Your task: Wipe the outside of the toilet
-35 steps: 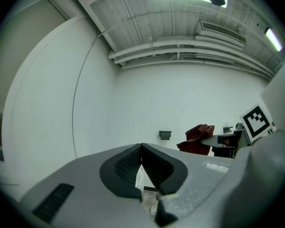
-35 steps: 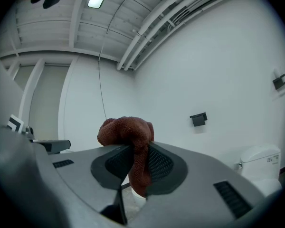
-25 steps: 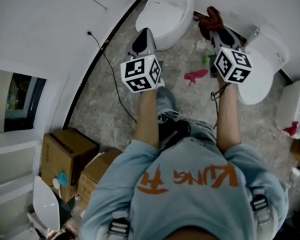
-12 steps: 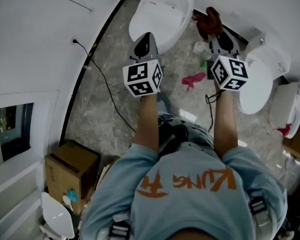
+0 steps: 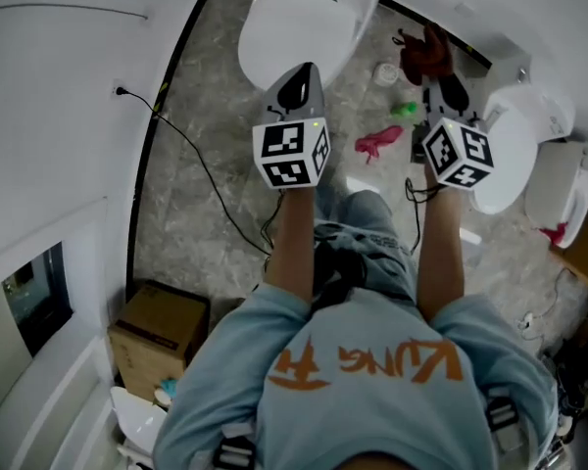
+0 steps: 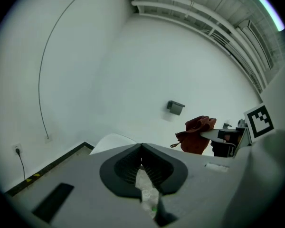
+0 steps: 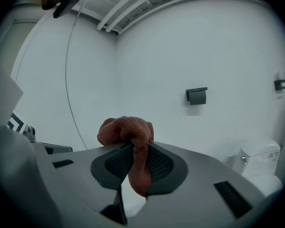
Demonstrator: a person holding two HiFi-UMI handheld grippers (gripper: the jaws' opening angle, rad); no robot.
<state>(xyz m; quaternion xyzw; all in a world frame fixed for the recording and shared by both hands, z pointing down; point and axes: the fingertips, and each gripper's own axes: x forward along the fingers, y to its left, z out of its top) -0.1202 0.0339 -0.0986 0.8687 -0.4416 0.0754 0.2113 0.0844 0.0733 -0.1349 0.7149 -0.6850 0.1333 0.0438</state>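
The right tongs (image 7: 135, 161) are squeezing a fluffy red-brown cloth (image 7: 127, 131). The cloth is bunching up over the tips and hanging down between them. The left tongs (image 6: 141, 164) are pressing together with nothing inside. A white oval toilet (image 5: 304, 23) is sitting on the grey stone floor (image 5: 206, 135), just ahead of the left tongs. A small pink rag (image 5: 376, 145) is lying on the floor nearby.

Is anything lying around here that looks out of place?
Yes. A pink rag lies crumpled on the floor between the left toilet and the right toilet, with a green scrap nearby. A black cable trails loose across the tiles.
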